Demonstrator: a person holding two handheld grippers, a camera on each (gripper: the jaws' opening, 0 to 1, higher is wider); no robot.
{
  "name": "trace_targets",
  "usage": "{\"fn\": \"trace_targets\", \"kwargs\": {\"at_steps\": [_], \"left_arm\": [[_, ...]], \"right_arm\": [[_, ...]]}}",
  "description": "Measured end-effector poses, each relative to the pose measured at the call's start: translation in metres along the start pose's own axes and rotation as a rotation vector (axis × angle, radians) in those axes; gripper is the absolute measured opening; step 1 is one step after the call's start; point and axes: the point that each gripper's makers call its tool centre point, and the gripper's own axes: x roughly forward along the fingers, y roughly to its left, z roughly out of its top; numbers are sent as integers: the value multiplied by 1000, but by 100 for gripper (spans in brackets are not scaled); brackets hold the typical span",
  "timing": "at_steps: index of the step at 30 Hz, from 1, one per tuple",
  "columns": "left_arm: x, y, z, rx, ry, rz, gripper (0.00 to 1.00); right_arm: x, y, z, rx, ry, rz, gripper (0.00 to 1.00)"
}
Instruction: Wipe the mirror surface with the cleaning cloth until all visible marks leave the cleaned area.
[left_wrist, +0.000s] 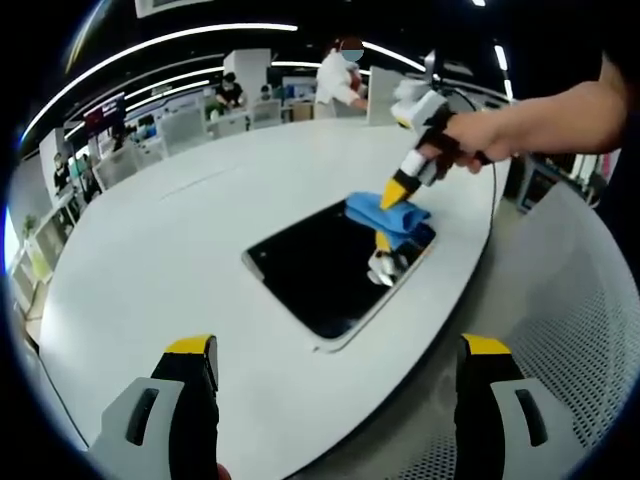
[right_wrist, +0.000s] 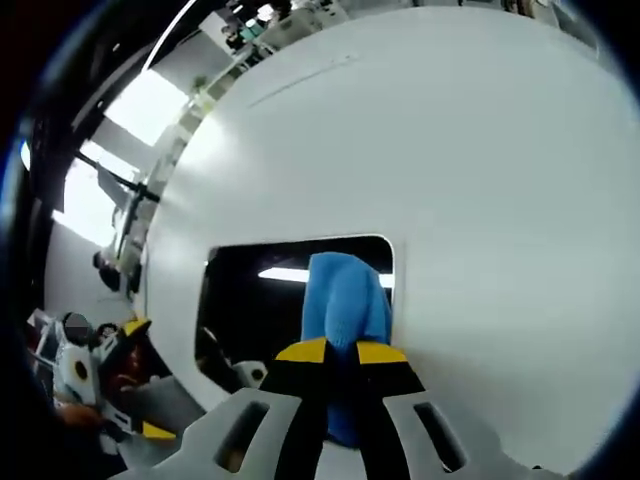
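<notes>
The right gripper (right_wrist: 341, 352) pinches the soft blue cleaning cloth (right_wrist: 345, 300) tight, pressing it on the dark flat rectangular mirror (left_wrist: 325, 265). The left gripper (left_wrist: 335, 360) has its fingers wide apart, holding nothing.

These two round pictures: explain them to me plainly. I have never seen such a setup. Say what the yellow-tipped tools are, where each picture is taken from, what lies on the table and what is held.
A person holds a two-jaw gripper in each hand, and a fisheye camera rides on each. The left gripper view looks along the left gripper, whose jaws stand wide apart over the white table. On the table lies a dark rectangular mirror. Reaching in from the right is the right gripper, pressing a blue cleaning cloth onto the mirror. The right gripper view shows that gripper from behind, its jaws closed on the cloth.
</notes>
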Motion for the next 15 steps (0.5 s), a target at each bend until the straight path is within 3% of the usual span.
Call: {"fn": "trace_targets", "kwargs": {"at_steps": [15], "left_arm": [[0, 1, 0, -3, 2, 4, 100]], "right_arm": [[8, -7, 24, -20, 0, -17, 3]]}}
